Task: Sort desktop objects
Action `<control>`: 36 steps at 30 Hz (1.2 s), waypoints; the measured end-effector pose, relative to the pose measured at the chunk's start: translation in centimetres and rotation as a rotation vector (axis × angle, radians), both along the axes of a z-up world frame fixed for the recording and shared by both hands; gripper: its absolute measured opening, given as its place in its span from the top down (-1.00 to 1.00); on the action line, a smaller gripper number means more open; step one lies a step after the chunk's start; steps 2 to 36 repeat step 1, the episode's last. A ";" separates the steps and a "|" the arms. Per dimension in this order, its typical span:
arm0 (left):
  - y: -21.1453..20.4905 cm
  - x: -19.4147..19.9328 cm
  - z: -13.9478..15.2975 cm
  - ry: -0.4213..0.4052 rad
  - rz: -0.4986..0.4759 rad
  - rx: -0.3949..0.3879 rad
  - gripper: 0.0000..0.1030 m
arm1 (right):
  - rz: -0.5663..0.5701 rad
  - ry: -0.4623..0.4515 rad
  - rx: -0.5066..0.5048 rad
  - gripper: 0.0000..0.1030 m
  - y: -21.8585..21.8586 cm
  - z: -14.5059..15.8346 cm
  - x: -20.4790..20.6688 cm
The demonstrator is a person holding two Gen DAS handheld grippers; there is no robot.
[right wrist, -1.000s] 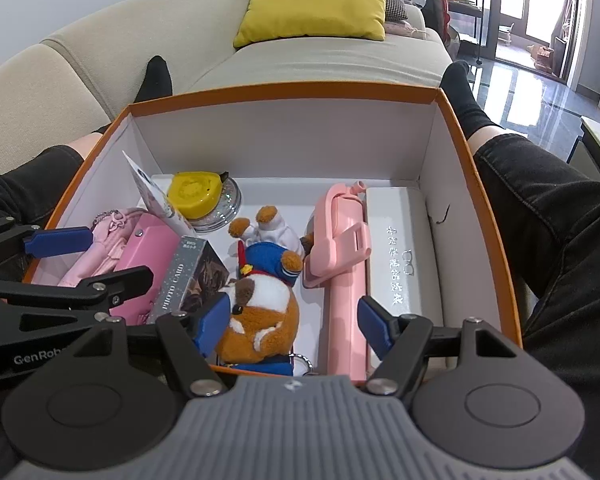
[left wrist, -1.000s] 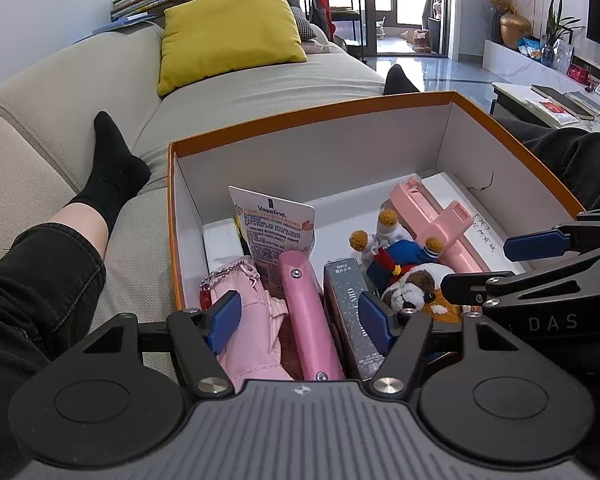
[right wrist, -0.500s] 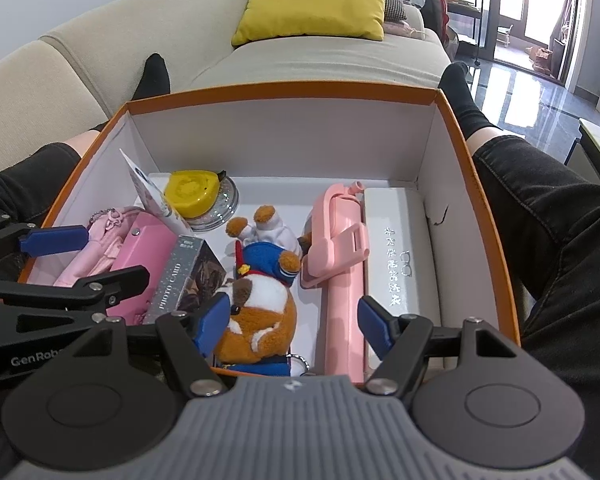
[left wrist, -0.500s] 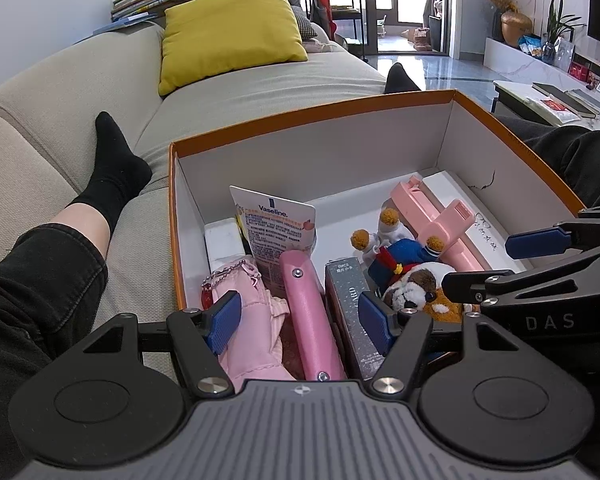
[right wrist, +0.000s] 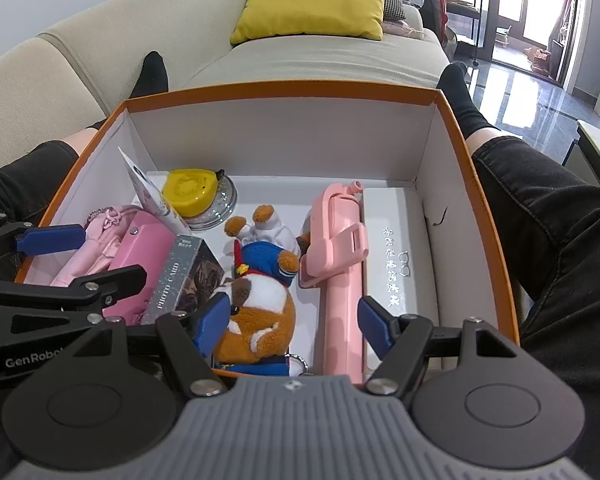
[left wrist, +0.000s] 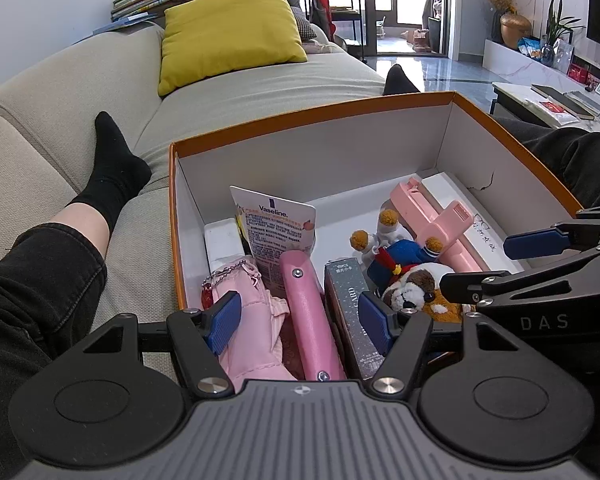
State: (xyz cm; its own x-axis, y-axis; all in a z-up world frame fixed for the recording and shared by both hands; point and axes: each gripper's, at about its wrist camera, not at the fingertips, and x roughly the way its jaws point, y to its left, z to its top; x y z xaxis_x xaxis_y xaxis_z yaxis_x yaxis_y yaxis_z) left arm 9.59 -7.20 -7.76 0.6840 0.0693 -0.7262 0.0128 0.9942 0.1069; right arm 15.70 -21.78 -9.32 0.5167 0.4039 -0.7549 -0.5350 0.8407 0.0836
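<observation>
Orange box [right wrist: 476, 184] sits btwn a person's legs on the sofa, holding plush dog [right wrist: 260, 304], pink selfie stick [right wrist: 340, 280], photo card box [right wrist: 172, 276], Vaseline tube [left wrist: 276, 232]. Left gripper [left wrist: 298, 318] & right gripper [right wrist: 288, 320] hang over its near edge — both spread apart, holding nothing.

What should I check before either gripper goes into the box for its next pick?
1. Left gripper open and empty: ok, jaws spread above the pink case.
2. Right gripper open and empty: ok, jaws spread above the plush dog.
3. Grippers clear of each other: cannot tell; they sit close side by side.
4. Plush dog free to lift: cannot tell; the pink selfie stick lies tight beside it, and its keyring is partly hidden.
5. Photo card box reachable: not ok, wedged between case and plush.
6. Orange box steady between the person's legs: cannot tell.
</observation>
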 end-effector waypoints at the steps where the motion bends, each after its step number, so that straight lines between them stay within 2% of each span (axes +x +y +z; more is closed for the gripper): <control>1: 0.0 0.0 0.0 0.000 0.000 0.000 -0.47 | 0.000 0.000 0.000 -0.40 0.0 0.0 0.0; 36: 0.0 0.0 0.0 0.000 0.000 0.000 -0.47 | 0.000 0.000 0.000 -0.40 0.0 0.0 0.0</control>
